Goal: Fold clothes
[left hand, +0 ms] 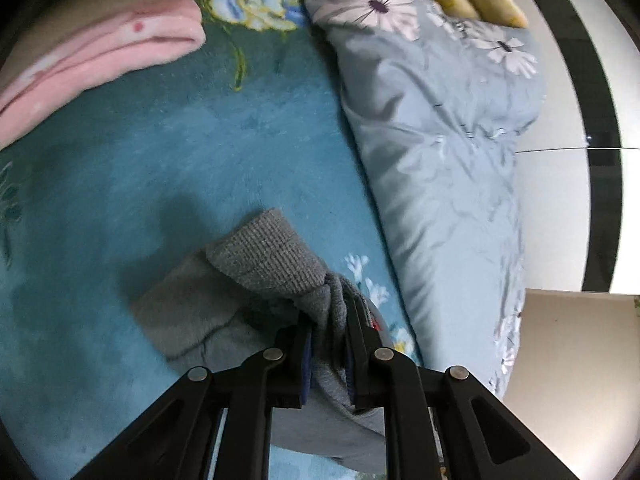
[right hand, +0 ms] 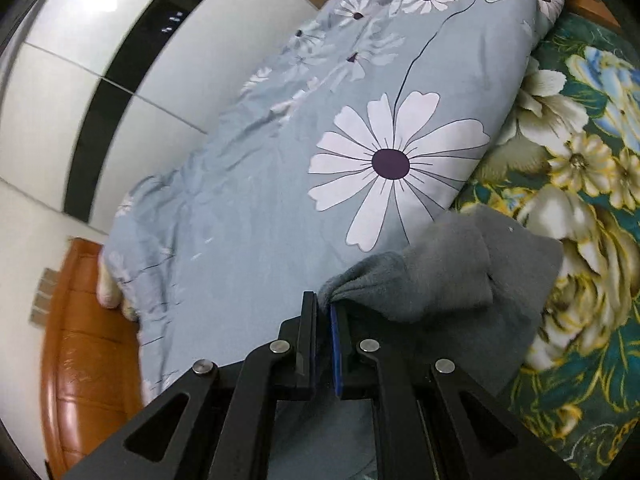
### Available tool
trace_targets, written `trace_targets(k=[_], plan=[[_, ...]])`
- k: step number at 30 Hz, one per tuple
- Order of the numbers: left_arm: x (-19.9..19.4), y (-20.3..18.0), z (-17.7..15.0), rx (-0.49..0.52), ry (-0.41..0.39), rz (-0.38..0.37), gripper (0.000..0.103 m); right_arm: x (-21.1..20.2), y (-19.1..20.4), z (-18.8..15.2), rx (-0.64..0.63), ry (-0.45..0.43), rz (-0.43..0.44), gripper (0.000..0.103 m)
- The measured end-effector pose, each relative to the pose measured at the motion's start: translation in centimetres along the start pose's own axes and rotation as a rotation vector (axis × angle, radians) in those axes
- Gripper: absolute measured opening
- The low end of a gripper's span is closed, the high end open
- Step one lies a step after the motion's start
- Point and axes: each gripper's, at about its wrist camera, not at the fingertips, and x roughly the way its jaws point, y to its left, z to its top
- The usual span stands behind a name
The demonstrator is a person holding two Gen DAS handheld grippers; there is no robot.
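we've got the grey garment pinched in our left gripper over the teal blanket; right gripper clamps its bunched edge, the rest hidden below the frame.

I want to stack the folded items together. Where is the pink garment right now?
In the left wrist view, the pink garment lies folded at the upper left on the teal blanket, across from the grey-blue floral duvet.
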Motion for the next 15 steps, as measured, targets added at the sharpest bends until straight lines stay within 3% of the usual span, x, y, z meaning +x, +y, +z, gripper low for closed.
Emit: trace_targets(k=[6, 8, 10, 12, 13, 15], plan=[[2.9, -0.5, 1.7, 0.051, 0.026, 0.07, 0.017, 2.7, 1.0, 0.5, 0.01, 0.022, -0.073, 0.006], [3.2, -0.8, 2.0, 0.058, 0.036, 0.04, 0.025, 3.3, 1.2, 0.5, 0.005, 0.028, -0.085, 0.006], [3.3, -1.2, 2.0, 0.075, 0.045, 0.007, 0.045, 3.7, 1.5, 0.4, -0.007, 0.031, -0.091, 0.007], [2.9, -1.5, 1.8, 0.093, 0.049, -0.035, 0.054, 3.9, 1.9, 0.3, -0.032, 0.038, -0.1, 0.008], [2.6, -1.5, 1.7, 0.101, 0.05, -0.058, 0.057, 4.0, 2.1, 0.2, -0.048, 0.042, -0.106, 0.009], [1.9, -1.6, 1.5, 0.115, 0.048, -0.101, 0.057, 4.0, 2.4, 0.0, -0.092, 0.045, -0.11, 0.023]])
